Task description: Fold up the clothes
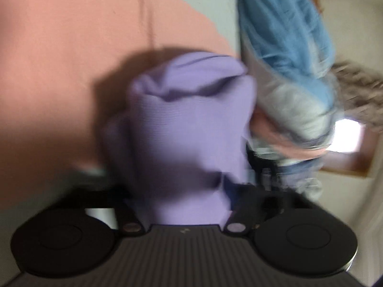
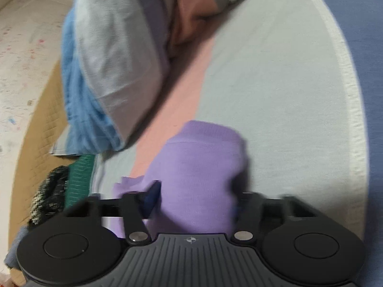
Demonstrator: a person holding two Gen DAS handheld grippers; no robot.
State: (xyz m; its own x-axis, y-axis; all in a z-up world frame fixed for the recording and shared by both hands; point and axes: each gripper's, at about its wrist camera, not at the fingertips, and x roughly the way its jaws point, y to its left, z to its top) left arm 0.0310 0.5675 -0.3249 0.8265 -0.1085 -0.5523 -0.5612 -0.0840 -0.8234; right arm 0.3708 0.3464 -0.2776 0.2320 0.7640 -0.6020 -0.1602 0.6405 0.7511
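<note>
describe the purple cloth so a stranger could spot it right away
Start at the pink and pale grey striped sheet covering the surface. At its near end, a bunched lilac garment sits between the fingers of the right gripper. It is the only purple piece; the pile beside it is blue and grey.

A: Where does the garment (image 2: pixel 198 174) lie?
B: On the sheet (image 2: pixel 275 91), directly ahead of the right tool (image 2: pixel 195 203) and bunched between its two fingers. In the left wrist view it likewise sits between the fingers of the left tool (image 1: pixel 184 191).
A: What lies beyond it?
B: A heap of clothes (image 2: pixel 107 67), behind and to the left in the right wrist view; to the right in the left wrist view.
</note>
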